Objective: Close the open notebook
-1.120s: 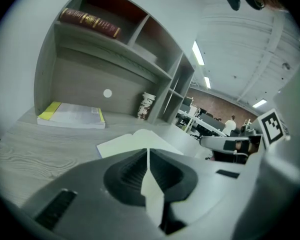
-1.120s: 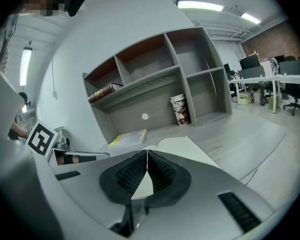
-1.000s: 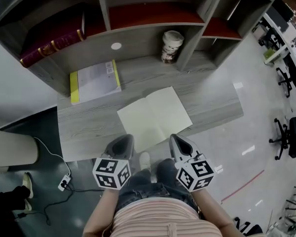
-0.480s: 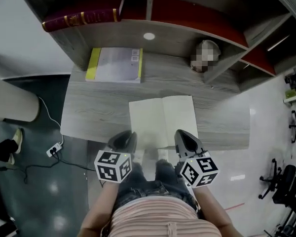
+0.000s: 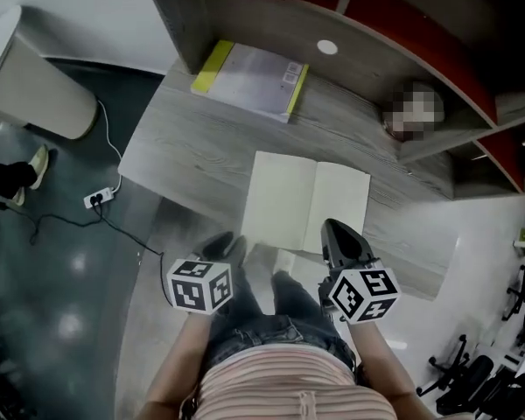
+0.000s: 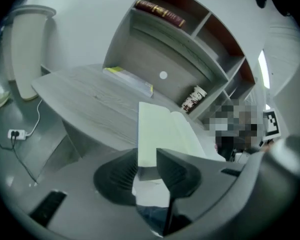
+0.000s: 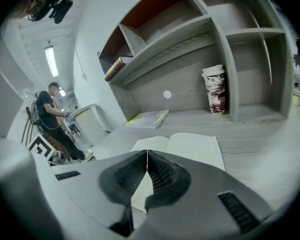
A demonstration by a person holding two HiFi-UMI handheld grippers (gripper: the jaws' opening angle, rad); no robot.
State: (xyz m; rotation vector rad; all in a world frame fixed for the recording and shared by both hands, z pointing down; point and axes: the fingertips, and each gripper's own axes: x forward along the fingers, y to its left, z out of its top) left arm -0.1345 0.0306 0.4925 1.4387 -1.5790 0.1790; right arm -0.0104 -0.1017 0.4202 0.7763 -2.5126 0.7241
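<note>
The open notebook point(image 5: 306, 204) lies flat with blank pale pages on the grey desk point(image 5: 201, 151), near its front edge. In the left gripper view the notebook point(image 6: 162, 131) is straight ahead, and it is ahead in the right gripper view too point(image 7: 190, 146). My left gripper point(image 5: 223, 245) hovers just short of the notebook's near left corner, its jaws point(image 6: 147, 151) a narrow gap apart and holding nothing. At the near right corner my right gripper point(image 5: 334, 227) has its jaws point(image 7: 147, 152) pressed together, empty.
A yellow-spined book point(image 5: 249, 68) lies flat at the desk's back left. A paper cup point(image 7: 213, 90) stands under the shelf unit point(image 5: 394, 24). Left of the desk stand a white bin point(image 5: 35, 86) and a power strip point(image 5: 96, 199) with cables. A person point(image 7: 52, 116) stands far off.
The head view has swung so the desk now looks turned and shifted. Both grippers stay at the desk's front edge. The notebook is still open.
</note>
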